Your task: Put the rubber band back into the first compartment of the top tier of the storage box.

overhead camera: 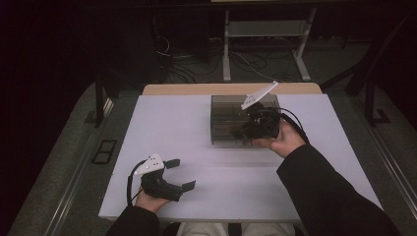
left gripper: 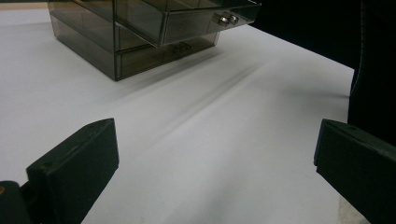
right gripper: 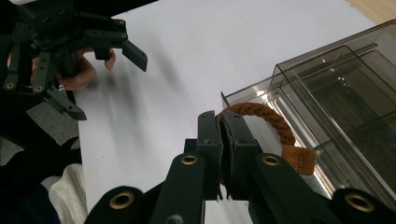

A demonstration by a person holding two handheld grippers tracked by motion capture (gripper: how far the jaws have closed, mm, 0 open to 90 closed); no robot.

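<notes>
A smoky clear drawer box stands at the table's back centre, its upper drawer pulled out, with a metal knob on the front. My right gripper is shut on a brown braided ring with a leather tag. It holds the ring at the open drawer's front corner. In the high view this gripper sits at the box's front. My left gripper rests near the front left edge, jaws wide open and empty, facing the box.
The white table top stretches between the two grippers. A dark sleeve crosses the right side. A wooden strip edges the table's far side, and beyond it are desk legs and cables on the floor.
</notes>
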